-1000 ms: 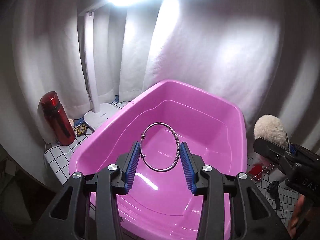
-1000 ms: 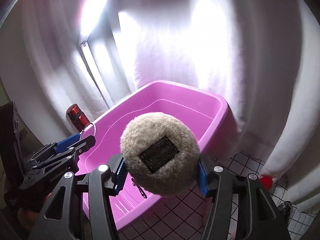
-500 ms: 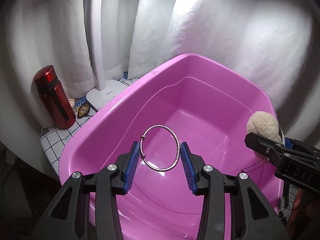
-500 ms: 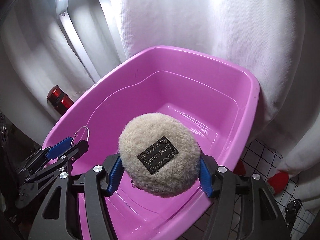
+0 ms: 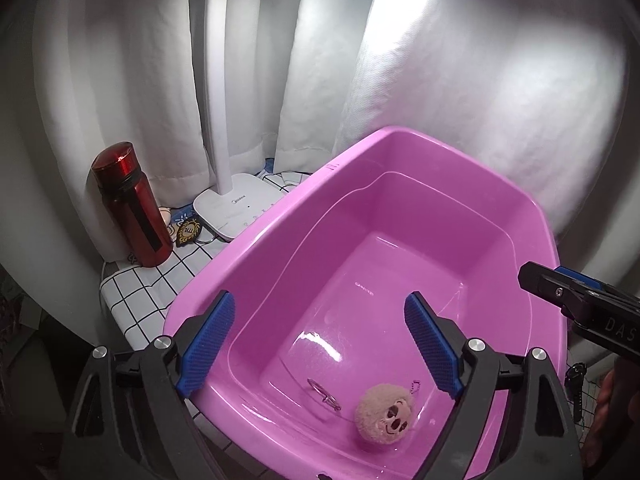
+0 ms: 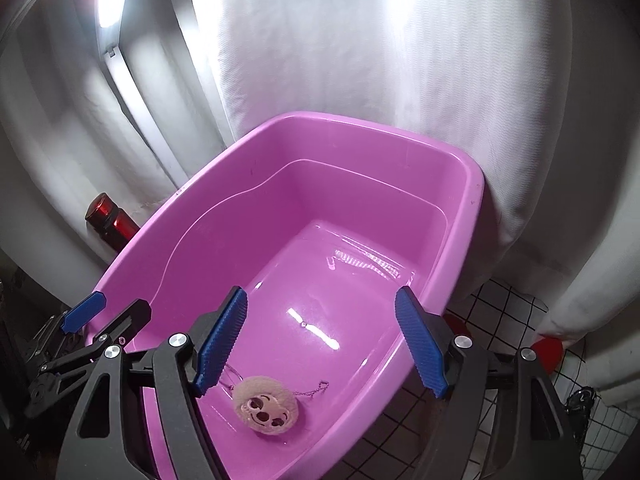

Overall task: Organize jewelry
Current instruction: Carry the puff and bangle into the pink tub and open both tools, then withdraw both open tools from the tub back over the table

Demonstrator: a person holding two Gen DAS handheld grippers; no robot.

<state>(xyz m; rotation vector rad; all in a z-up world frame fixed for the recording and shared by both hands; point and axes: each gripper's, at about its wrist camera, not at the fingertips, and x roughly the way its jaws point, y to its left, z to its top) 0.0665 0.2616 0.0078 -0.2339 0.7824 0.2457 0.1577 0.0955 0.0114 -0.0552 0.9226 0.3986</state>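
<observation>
A pink plastic tub (image 5: pixel 400 148) (image 6: pixel 360 120) stands on a checked cloth. On its floor lie a silver bangle (image 5: pixel 324 394) and, next to it, a round fluffy charm (image 5: pixel 386 418) with a face and a short chain. The charm shows in the right wrist view (image 6: pixel 266 404) too, the bangle (image 6: pixel 232 376) half hidden behind a finger. My left gripper (image 5: pixel 320 344) is open and empty above the tub's near end. My right gripper (image 6: pixel 320 344) is open and empty above the tub.
A red bottle (image 5: pixel 132 208) and a white desk lamp (image 5: pixel 236 208) stand left of the tub, with small badges (image 5: pixel 188 232) between them. White curtains hang behind. Red objects (image 6: pixel 548 354) and a dark item (image 6: pixel 580 398) lie on the checked cloth to the right.
Both grippers have opened. The bangle has dropped from the left one and the fluffy charm from the right one; both now lie on the tub floor.
</observation>
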